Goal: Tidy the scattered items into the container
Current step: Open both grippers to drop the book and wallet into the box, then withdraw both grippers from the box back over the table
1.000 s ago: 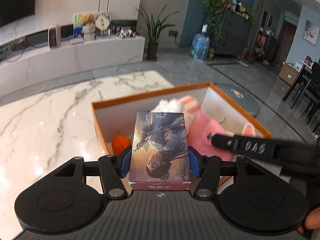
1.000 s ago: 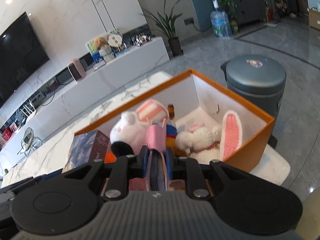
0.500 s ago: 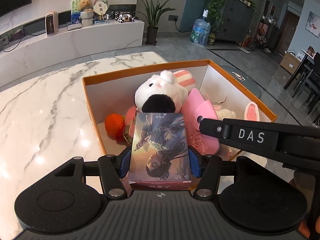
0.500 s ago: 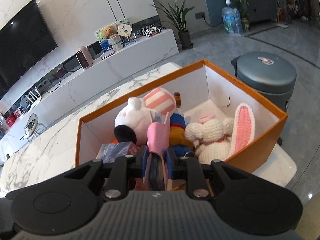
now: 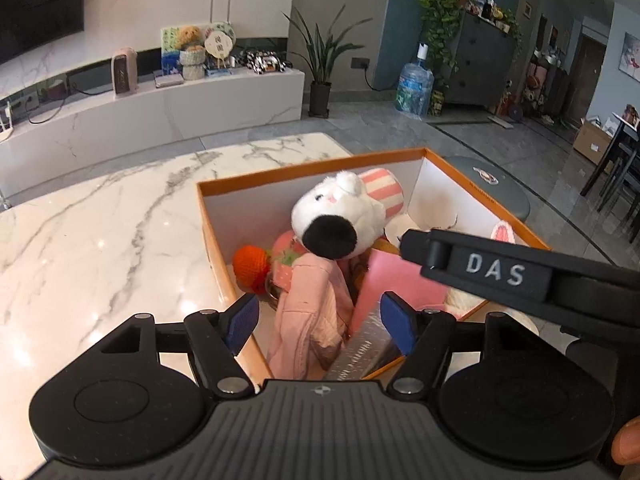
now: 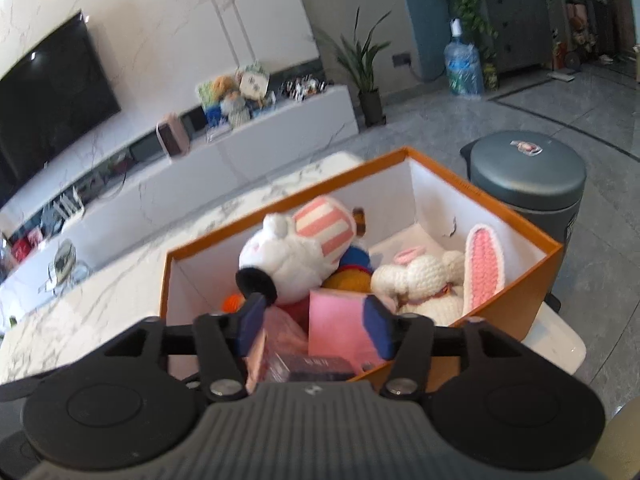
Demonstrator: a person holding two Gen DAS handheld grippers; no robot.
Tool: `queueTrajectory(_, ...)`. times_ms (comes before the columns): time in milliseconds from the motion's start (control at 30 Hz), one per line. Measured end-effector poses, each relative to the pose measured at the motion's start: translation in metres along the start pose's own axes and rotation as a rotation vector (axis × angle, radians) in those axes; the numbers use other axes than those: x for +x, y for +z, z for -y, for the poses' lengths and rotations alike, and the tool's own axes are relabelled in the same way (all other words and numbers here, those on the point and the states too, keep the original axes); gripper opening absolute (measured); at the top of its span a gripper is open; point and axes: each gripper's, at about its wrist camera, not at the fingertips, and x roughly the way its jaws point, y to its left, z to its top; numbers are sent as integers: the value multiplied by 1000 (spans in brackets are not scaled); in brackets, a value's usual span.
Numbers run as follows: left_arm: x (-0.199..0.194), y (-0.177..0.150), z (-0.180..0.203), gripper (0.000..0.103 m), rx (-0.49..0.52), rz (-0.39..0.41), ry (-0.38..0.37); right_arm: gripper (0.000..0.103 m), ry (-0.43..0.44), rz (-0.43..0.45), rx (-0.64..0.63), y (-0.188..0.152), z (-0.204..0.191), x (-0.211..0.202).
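In orange box (image 6: 536,280): plush toys (image 6: 292,256), pink pouch (image 6: 340,330); both hand-held grippers just opened, holding nothing.

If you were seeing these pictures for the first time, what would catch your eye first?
First, the orange cardboard box with white walls at the marble table's end, crammed with toys. A white plush animal with a black round patch tops the pile, and a cream crocheted rabbit with pink-lined ears lies at the right. Both claws hover open above.
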Motion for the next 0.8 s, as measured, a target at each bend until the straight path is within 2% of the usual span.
queueTrajectory(100, -9, 0, -3, 79, -7, 30, 13, 74, -22, 53, 22, -3, 0, -8)
queueTrajectory(233, -25, -4, -6, 79, -1, 77, 35, 78, -80, 85, 37, -7, -3, -18)
queueTrajectory(400, -45, -8, -11, 80, 11, 140, 78, 81, -149, 64, 83, -14, -2, -28)
queueTrajectory(567, -65, -9, -21, 84, -10, 204, 123, 82, -192, -5, 158, -21, 7, -36)
queueTrajectory(667, -79, -7, -24, 86, -12, 245, 125, 82, -231, -26, 147, -24, 5, -45)
queueTrajectory(800, -98, -4, -25, 89, -15, 276, 108, 82, -240, -8, 108, -20, -7, -68)
